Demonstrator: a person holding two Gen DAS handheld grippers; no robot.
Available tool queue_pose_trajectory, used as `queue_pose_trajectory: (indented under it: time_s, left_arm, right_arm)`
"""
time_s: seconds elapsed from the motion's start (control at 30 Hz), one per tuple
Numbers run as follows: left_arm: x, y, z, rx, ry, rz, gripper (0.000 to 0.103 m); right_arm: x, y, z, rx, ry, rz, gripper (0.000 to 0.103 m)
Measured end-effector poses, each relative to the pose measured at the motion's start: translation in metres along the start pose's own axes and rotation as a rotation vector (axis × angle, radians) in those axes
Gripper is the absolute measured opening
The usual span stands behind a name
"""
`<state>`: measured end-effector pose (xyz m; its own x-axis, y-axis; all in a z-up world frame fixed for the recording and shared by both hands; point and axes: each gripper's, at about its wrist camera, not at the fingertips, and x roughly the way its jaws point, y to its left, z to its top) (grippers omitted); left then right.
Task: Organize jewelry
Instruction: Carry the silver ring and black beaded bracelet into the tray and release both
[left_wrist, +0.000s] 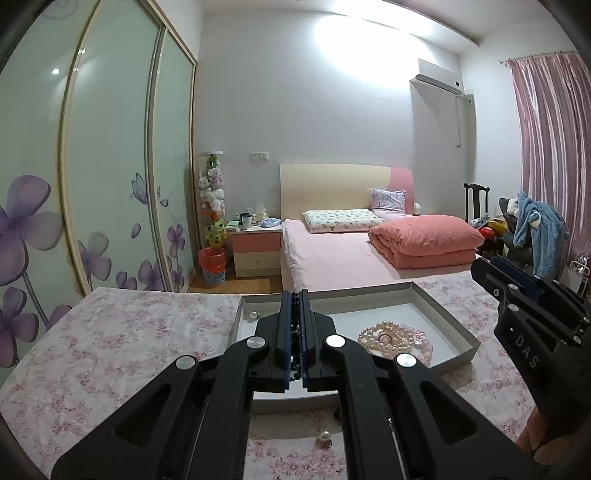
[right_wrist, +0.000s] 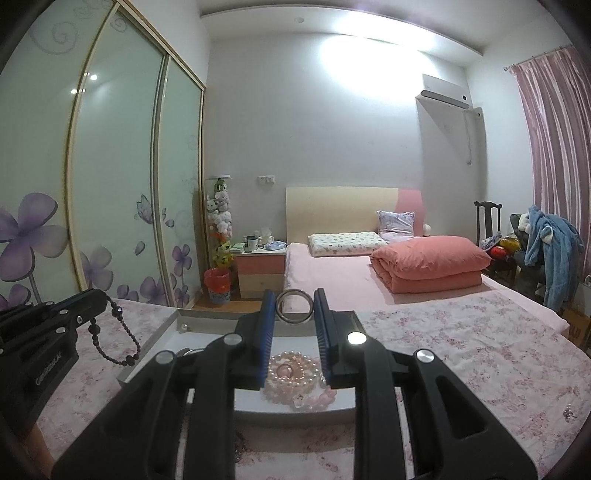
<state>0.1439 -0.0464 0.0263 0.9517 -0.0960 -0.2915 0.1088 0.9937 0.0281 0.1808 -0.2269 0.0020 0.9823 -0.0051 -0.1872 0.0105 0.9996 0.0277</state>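
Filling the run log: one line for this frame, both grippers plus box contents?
left gripper: shut on dark bead strand | right gripper: holding metal bangle over box | grey box: pearl strands inside

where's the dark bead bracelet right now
The dark bead bracelet hangs from the shut left gripper, at the left of the right wrist view, just above the white tray's left edge.

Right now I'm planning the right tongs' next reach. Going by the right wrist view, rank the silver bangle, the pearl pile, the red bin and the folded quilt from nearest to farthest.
1. Round silver metal bangle, held between the right tongs.
2. Pile of white pearl strands, just below in the grey tray.
3. Red-lined waste bin, far left, on the floor.
4. Folded salmon quilt, right, on the bed; too close to call against the bin.
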Motion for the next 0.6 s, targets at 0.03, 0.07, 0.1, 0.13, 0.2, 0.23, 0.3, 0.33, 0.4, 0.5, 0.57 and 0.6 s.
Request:
queue_pose_trajectory:
  time_s: [0.03,0.07,0.1,0.13,0.2,0.23,0.3,0.33,0.4,0.5,0.57,0.6]
  left_arm:
    - [0.001,-0.001,0.000,-0.001,0.001,-0.001,0.005]
    - [0.002,-0.001,0.000,-0.002,0.002,-0.002,0.005]
    - [0.005,-0.002,0.000,-0.002,0.004,-0.003,0.005]
    - [0.006,-0.003,0.000,-0.003,0.006,-0.004,0.005]
    - [0.009,-0.004,0.001,-0.003,0.010,-0.006,0.005]
    - [0.011,-0.004,0.001,-0.003,0.011,-0.006,0.005]
    - [0.013,-0.004,0.000,-0.002,0.015,-0.009,0.005]
    - [0.014,-0.004,0.000,-0.002,0.016,-0.010,0.005]
    - [0.016,-0.005,-0.001,-0.003,0.018,-0.012,0.005]
    - [0.020,-0.004,-0.001,-0.006,0.023,-0.017,0.005]
    - [0.024,-0.004,-0.001,-0.009,0.028,-0.022,0.005]
    - [0.026,-0.003,-0.001,-0.011,0.031,-0.024,0.005]
  right_arm:
    - [0.001,-0.001,0.000,0.001,0.001,0.000,0.022]
    - [0.001,0.000,0.000,0.002,0.002,-0.001,0.022]
    - [0.003,-0.001,0.000,0.004,0.002,-0.001,0.022]
    - [0.002,0.002,0.000,0.004,0.003,-0.002,0.022]
    - [0.005,0.000,0.000,0.008,0.004,-0.003,0.022]
    - [0.006,-0.001,0.000,0.009,0.004,-0.003,0.022]
    - [0.009,0.000,0.000,0.010,0.006,-0.004,0.022]
    - [0.010,-0.001,0.000,0.010,0.006,-0.004,0.022]
    - [0.011,-0.001,0.000,0.011,0.008,-0.004,0.022]
    - [0.013,-0.002,-0.001,0.011,0.010,-0.004,0.022]
    - [0.015,-0.001,-0.001,0.012,0.012,-0.004,0.022]
    - [0.016,-0.002,-0.001,0.013,0.013,-0.004,0.022]
